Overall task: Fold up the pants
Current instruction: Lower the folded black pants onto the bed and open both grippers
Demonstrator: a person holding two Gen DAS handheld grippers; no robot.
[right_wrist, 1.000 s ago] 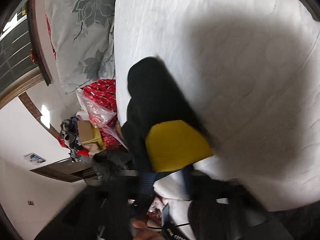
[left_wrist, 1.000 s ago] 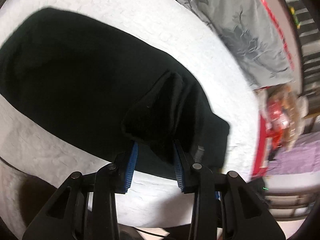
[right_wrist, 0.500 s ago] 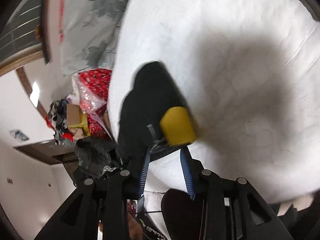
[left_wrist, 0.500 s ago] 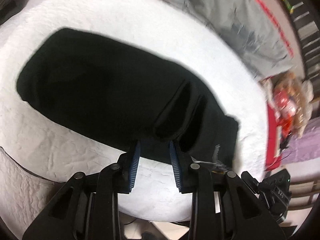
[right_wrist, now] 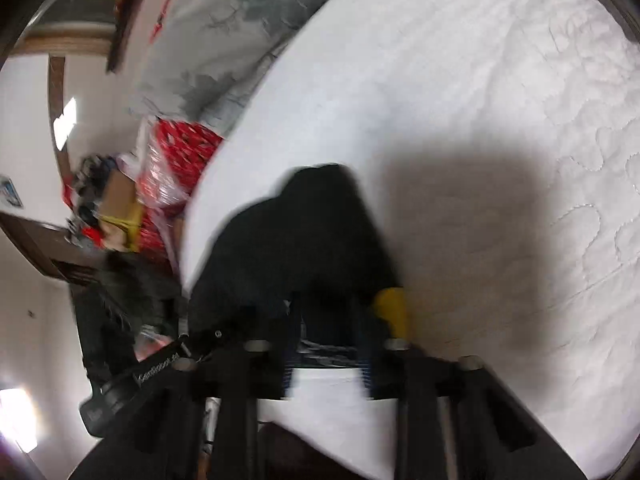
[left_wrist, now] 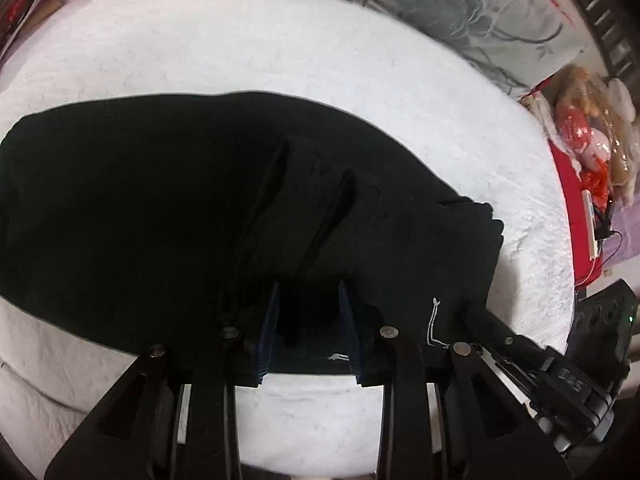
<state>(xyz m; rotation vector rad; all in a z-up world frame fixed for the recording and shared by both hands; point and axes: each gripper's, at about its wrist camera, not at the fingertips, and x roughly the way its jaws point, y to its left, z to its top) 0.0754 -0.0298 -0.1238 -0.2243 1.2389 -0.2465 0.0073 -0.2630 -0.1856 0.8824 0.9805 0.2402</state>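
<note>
Black pants (left_wrist: 168, 208) lie folded across a white quilted bed (left_wrist: 280, 52). My left gripper (left_wrist: 310, 320) is open, its blue-padded fingers (left_wrist: 267, 332) straddling the near edge of the pants by the waistband. In the right wrist view the pants (right_wrist: 304, 248) lie at the bed's near left edge, with a yellow label (right_wrist: 394, 310) showing. My right gripper (right_wrist: 328, 354) is open, its jaws set over the pants' near edge. The view is blurred. The other gripper shows at the lower right of the left wrist view (left_wrist: 520, 352).
A grey floral pillow (left_wrist: 460, 12) lies along the far side of the bed. Red bags and a plush toy (left_wrist: 580, 136) sit beside the bed on the right. In the right wrist view, red bags and boxes (right_wrist: 160, 184) clutter the floor past the bed's edge.
The raised fold of pants has been laid down flat. My left gripper has let go of it and come down onto the near edge. My right gripper has swung in over the pants' end.
</note>
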